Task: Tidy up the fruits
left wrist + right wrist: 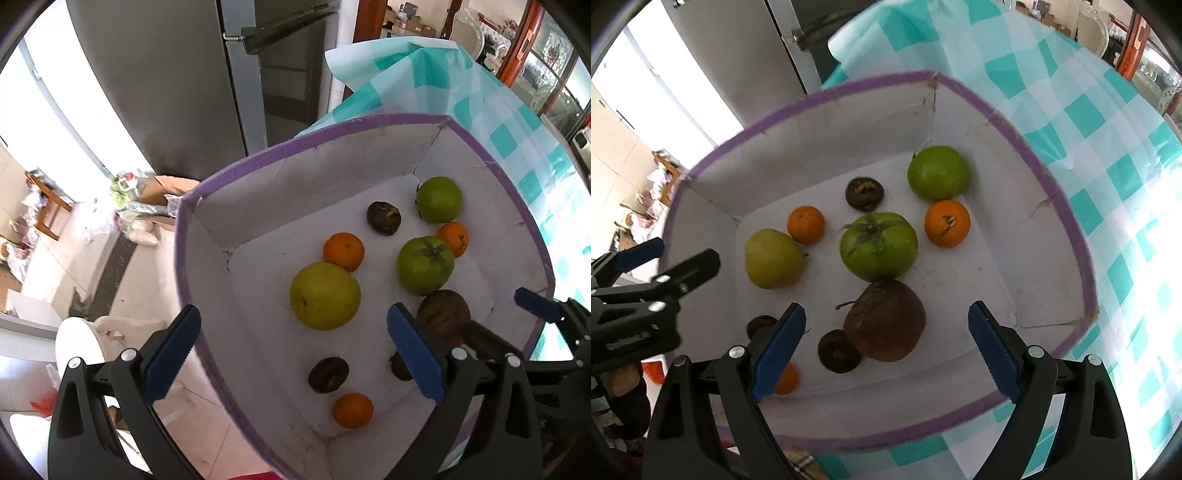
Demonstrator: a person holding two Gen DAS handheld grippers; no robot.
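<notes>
A white cardboard box with a purple rim point(221, 173) point(827, 92) holds several fruits: a yellow-green apple point(325, 295) point(772, 257), two green tomatoes point(424, 265) point(879, 245), small oranges point(343, 251) point(947, 223), dark shrivelled fruits point(384, 218) point(865, 194) and a large brown fruit point(443, 315) point(886, 319). My left gripper point(295, 354) is open and empty above the box's near left wall. My right gripper point(886, 350) is open and empty, its jaws either side of the large brown fruit, above it. The left gripper also shows in the right wrist view point(670, 258).
The box sits on a table with a teal and white checked cloth point(517, 147) point(1108, 147). A grey fridge point(166, 74) stands behind. White plastic chairs point(96, 339) and clutter on the tiled floor lie to the left.
</notes>
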